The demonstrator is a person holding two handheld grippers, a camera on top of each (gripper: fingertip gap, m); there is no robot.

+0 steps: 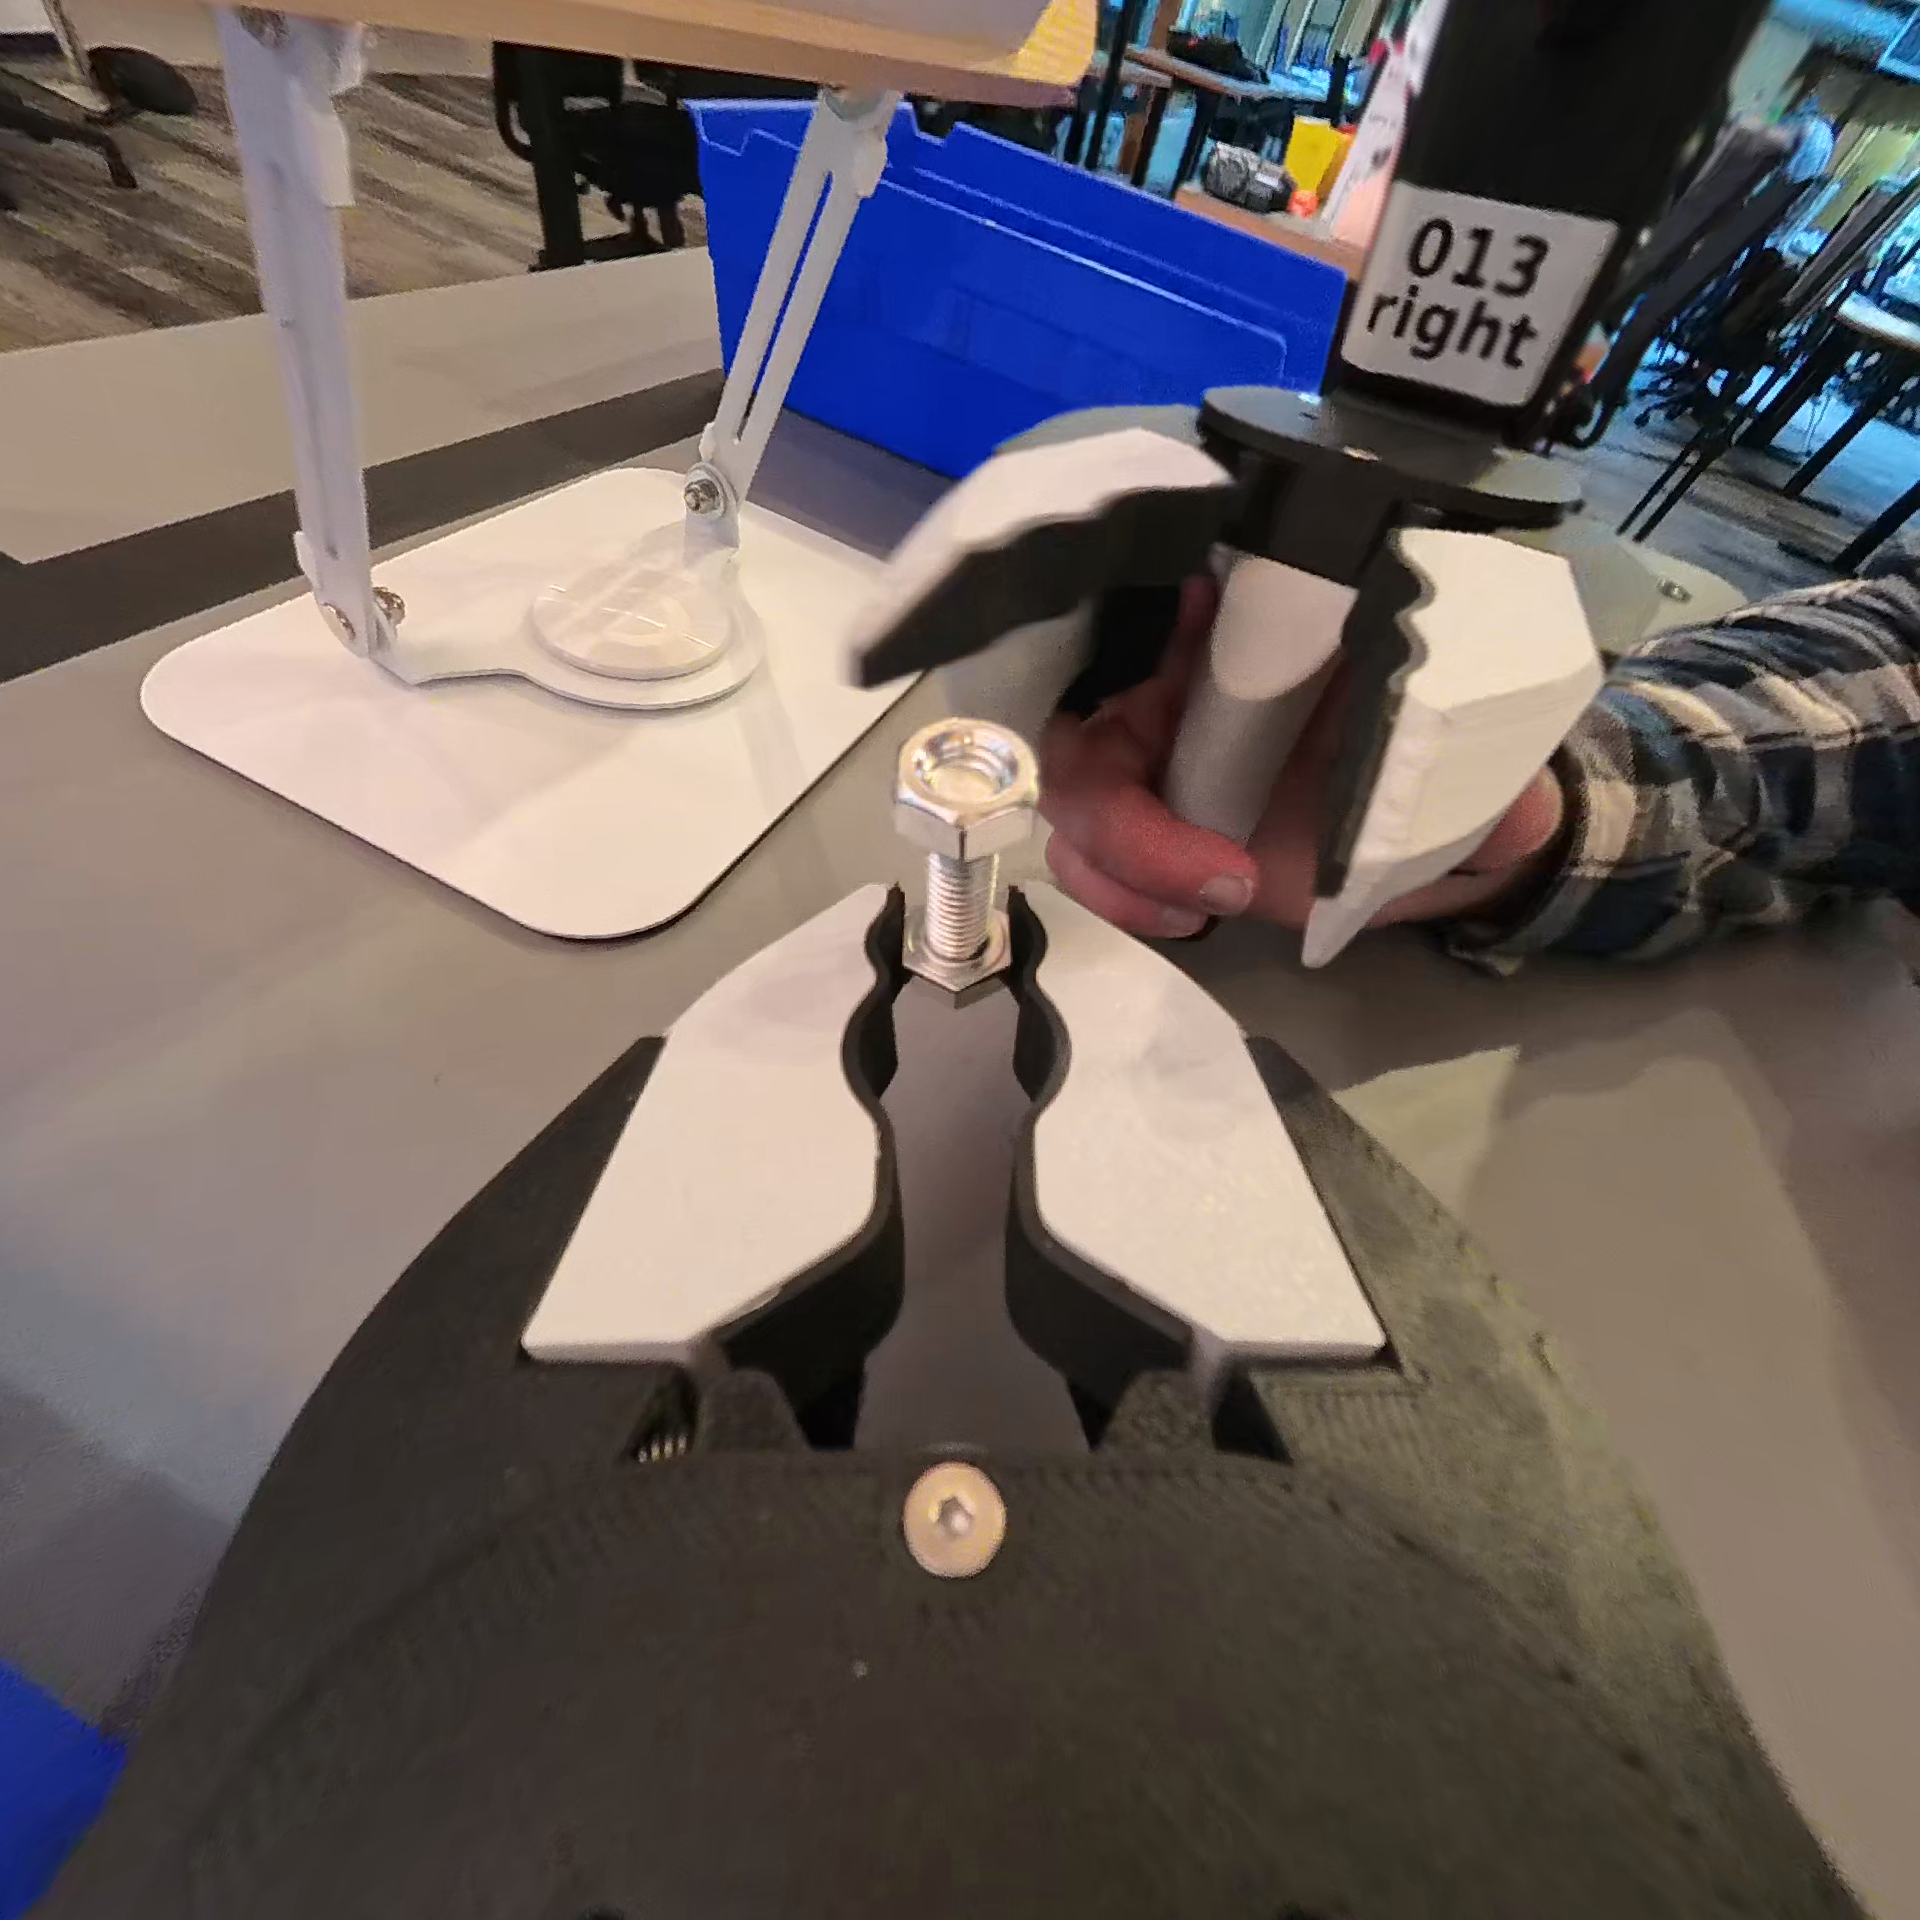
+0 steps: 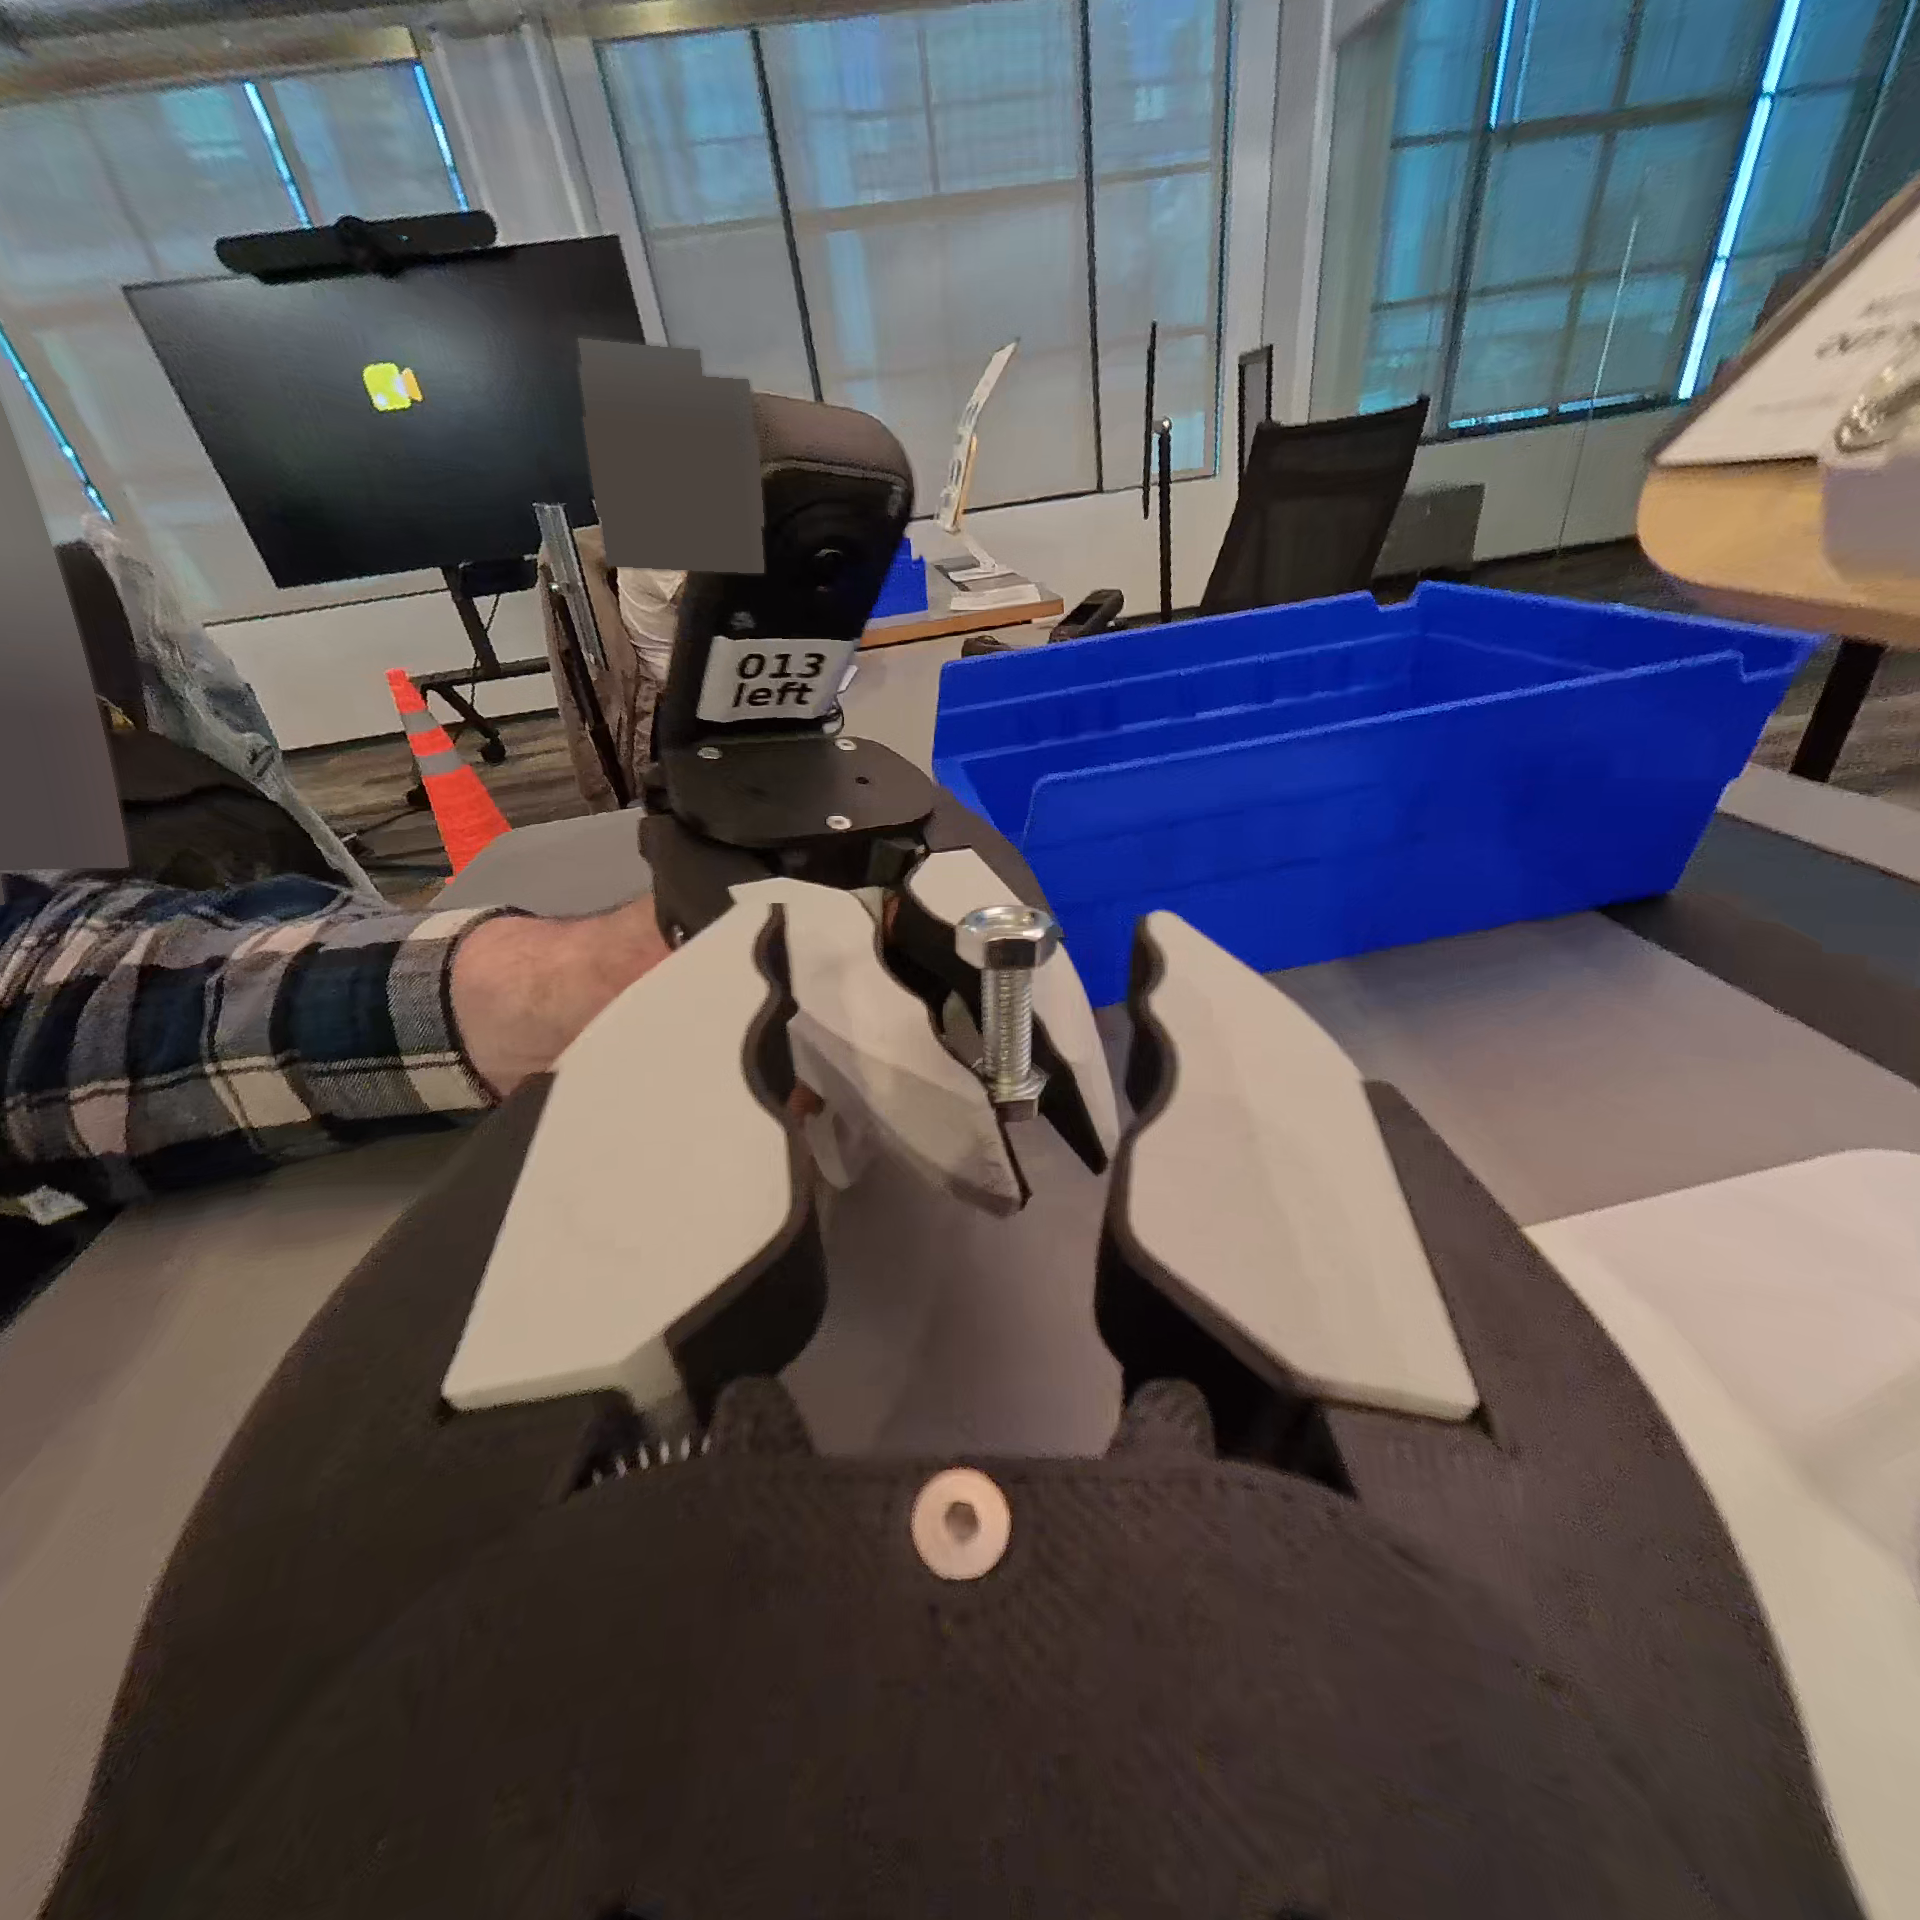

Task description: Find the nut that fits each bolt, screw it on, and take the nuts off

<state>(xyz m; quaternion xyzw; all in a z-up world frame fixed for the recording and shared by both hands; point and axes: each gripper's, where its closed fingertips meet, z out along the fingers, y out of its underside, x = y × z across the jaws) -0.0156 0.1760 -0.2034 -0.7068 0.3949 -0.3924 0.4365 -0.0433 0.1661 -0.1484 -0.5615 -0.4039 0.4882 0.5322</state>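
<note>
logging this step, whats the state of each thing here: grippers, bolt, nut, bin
left gripper: shut on the bolt's hex head, holding it upright
bolt: vertical, head down, thread mostly bare
nut: threaded on the bolt's top end, far from the head
right gripper: open, holding nothing, fingers either side of the bolt, not touching
blue bin: upright on the table, what shows of its inside is empty

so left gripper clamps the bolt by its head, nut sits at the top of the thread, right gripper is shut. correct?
One error: the right gripper is open, as the right wrist view shows. The rest holds: left gripper clamps the bolt by its head, nut on top.
</note>
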